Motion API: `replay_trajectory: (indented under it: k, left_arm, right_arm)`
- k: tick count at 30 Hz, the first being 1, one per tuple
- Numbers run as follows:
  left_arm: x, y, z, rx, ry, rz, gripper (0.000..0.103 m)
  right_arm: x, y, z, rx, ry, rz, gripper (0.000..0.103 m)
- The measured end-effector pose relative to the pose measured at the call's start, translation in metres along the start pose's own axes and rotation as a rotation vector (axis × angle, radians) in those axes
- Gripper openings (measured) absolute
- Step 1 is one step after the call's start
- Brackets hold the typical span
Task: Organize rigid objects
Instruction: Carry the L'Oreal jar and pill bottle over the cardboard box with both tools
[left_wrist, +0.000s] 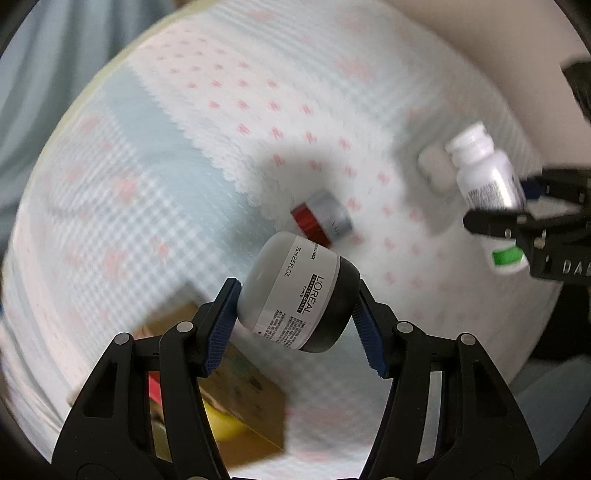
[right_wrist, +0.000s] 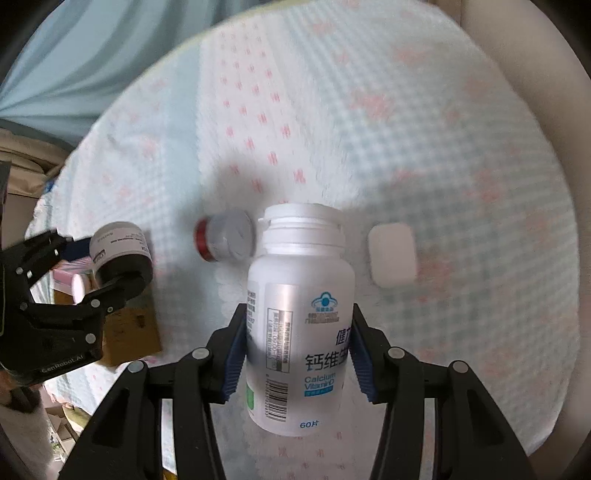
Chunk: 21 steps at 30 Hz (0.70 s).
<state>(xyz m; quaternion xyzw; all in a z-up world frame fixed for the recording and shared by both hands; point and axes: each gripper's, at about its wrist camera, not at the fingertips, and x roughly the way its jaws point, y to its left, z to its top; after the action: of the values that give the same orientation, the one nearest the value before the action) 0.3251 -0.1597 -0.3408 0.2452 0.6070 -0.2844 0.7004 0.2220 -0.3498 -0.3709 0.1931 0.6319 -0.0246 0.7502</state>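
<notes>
Lifted clear of the checked cloth (left_wrist: 184, 192), the left gripper (left_wrist: 297, 306) squeezes a L'Oréal jar (left_wrist: 295, 291) and the right gripper (right_wrist: 297, 354) squeezes a calcium bottle (right_wrist: 299, 317), probably headed for the cardboard box (left_wrist: 247, 398) under the left one.

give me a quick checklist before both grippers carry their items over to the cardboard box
1. Left gripper clamped on the grey L'Oreal jar, pads on its base and lid: ok.
2. Right gripper clamped on the white calcium bottle, pads on its sides: ok.
3. Both items lifted clear of the checked cloth: ok.
4. Gap between the two grippers, no contact: ok.
5. Free room in the cardboard box: cannot tell, mostly hidden, something yellow and something red inside.
6. Red-and-silver jar and white case still on the cloth, out of the way: ok.
</notes>
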Motion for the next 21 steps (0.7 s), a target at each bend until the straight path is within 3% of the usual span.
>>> replay_trajectory:
  k: [7, 15, 21]
  left_arm:
    - [-0.070, -0.030, -0.028, -0.237, -0.162, -0.080, 0.057]
    - [-0.134, -0.025, -0.080, -0.425, -0.267, -0.062, 0.057]
    - [-0.165, -0.004, -0.129, -0.554, -0.293, -0.020, 0.057]
  right_arm:
    - [-0.076, 0.018, -0.021, -0.053, -0.112, 0.043, 0.047]
    - [-0.137, 0.056, -0.033, -0.174, -0.212, 0.104, 0.046]
    - [-0.148, 0.098, -0.046, -0.241, -0.213, 0.193, 0.046]
